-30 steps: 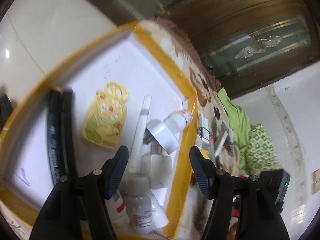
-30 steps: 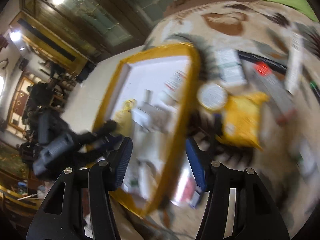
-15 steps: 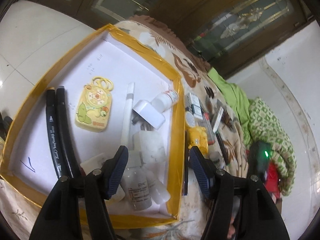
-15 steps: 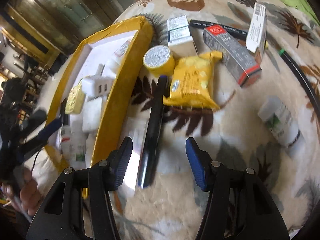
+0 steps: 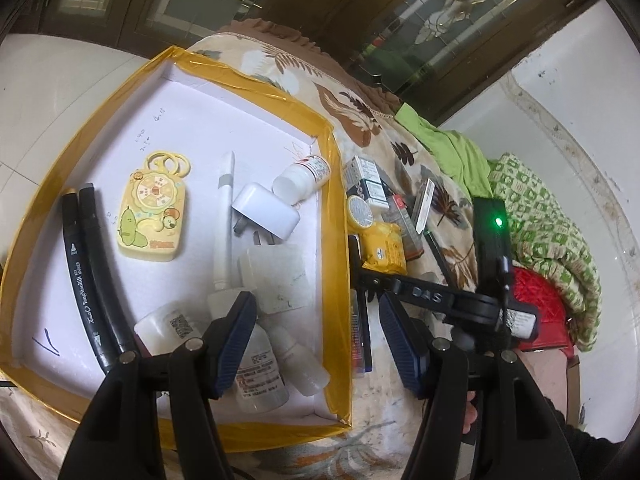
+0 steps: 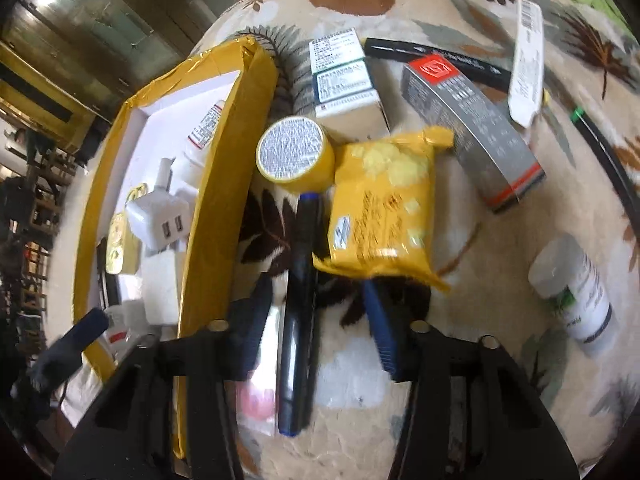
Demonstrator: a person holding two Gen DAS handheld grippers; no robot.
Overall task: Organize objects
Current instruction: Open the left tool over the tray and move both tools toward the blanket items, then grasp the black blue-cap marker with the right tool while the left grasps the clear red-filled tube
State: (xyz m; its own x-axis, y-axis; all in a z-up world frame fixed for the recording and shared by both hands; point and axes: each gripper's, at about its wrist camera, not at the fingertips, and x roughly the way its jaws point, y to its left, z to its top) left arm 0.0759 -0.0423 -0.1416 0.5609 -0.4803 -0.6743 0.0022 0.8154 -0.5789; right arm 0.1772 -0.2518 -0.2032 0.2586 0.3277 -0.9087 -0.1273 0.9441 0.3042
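A yellow-rimmed white box (image 5: 336, 184) holds a yellow toy (image 5: 154, 210), two black markers (image 5: 86, 276), white chargers (image 5: 266, 214) and small bottles (image 5: 260, 372). My left gripper (image 5: 316, 340) is open and empty above the box's near right corner. My right gripper (image 6: 316, 320) is open, its fingers either side of a dark blue marker (image 6: 300, 308) lying on the blanket beside the box (image 6: 212, 216). A yellow packet (image 6: 384, 216) and a yellow round tin (image 6: 294, 154) lie just beyond the marker.
On the leaf-patterned blanket (image 6: 460, 380) lie a green-white carton (image 6: 344, 84), a grey box with red end (image 6: 472, 128), a white strip box (image 6: 528, 60), a black pen (image 6: 440, 58) and a white bottle (image 6: 576, 296). Green cloth (image 5: 452, 148) lies beyond.
My right gripper has swung from the box onto the blanket and moved down over the dark blue marker. My left gripper has pulled back, showing the whole box.
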